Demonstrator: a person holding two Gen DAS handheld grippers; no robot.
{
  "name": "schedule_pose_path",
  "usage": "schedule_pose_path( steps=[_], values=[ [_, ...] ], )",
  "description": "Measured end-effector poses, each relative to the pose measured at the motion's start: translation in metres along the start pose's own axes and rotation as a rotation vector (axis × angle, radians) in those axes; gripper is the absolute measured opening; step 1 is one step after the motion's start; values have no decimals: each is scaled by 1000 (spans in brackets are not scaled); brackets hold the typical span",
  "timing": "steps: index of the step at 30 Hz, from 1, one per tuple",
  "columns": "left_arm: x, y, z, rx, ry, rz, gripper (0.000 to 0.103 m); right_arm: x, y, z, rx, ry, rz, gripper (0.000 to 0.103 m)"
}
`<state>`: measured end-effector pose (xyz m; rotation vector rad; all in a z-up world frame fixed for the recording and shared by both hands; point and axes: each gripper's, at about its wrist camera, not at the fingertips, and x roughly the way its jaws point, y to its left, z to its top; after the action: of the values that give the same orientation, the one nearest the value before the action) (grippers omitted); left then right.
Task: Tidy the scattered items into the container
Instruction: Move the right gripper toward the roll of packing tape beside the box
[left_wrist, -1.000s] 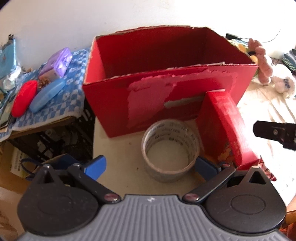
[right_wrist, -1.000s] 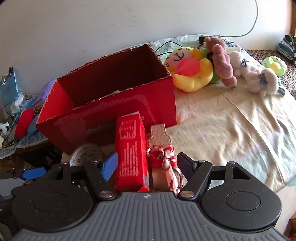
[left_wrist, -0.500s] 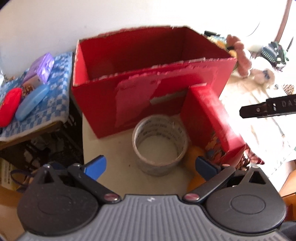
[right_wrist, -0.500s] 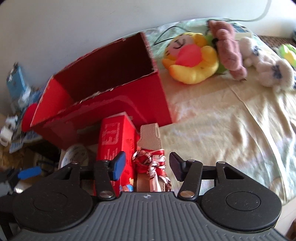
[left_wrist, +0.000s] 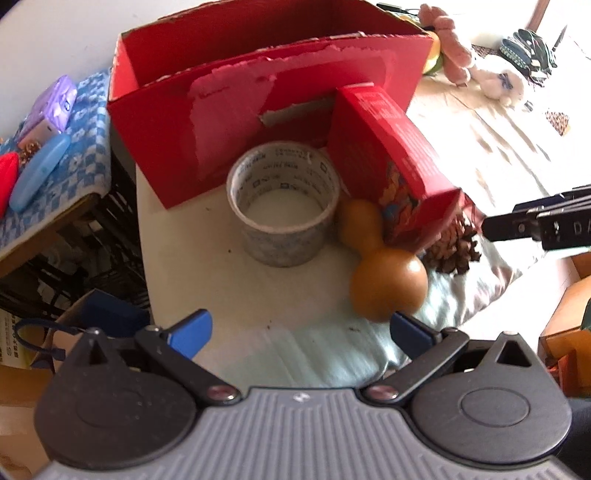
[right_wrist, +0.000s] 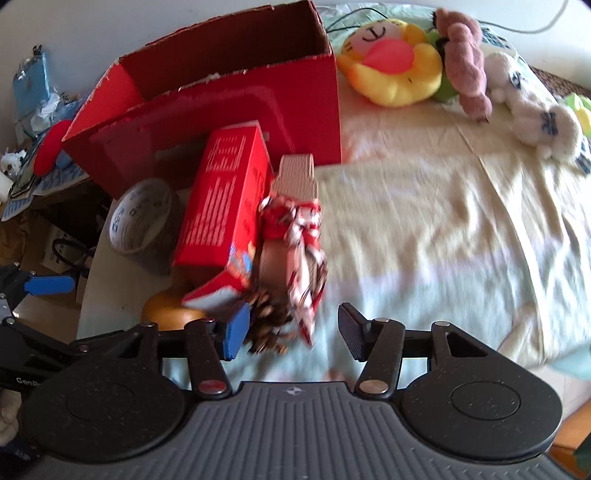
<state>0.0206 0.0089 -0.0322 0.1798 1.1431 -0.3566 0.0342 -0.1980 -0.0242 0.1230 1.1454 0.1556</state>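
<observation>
Left gripper (left_wrist: 299, 330): grey ribbed housing with a small white emblem at centre; two black rounded side plates, each with a raised disc and a triangular cut-out; black link arms pinned with silver, red-centred screws; two blue fingers (left_wrist: 192, 332). Right gripper (right_wrist: 291, 332): same grey ribbed housing, emblem, black speckled plates and screws; one blue finger (right_wrist: 236, 330), one black textured finger; white lettering "GenR" on a black bar at left.

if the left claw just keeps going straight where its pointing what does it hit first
Probably the bare tabletop just short of the tape roll; the brown gourd lies close on the right. Depth is hard to judge.
</observation>
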Motion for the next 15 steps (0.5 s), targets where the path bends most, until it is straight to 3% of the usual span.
schedule_pose_path(
  steps=[8, 15],
  values=[
    [-4, -6, -33, 79, 24, 4, 102, -7, 35, -50, 60, -22, -38, 57],
    [-5, -31, -48, 189, 2, 30, 102, -15, 36, -88, 126, -31, -109, 57]
  ],
)
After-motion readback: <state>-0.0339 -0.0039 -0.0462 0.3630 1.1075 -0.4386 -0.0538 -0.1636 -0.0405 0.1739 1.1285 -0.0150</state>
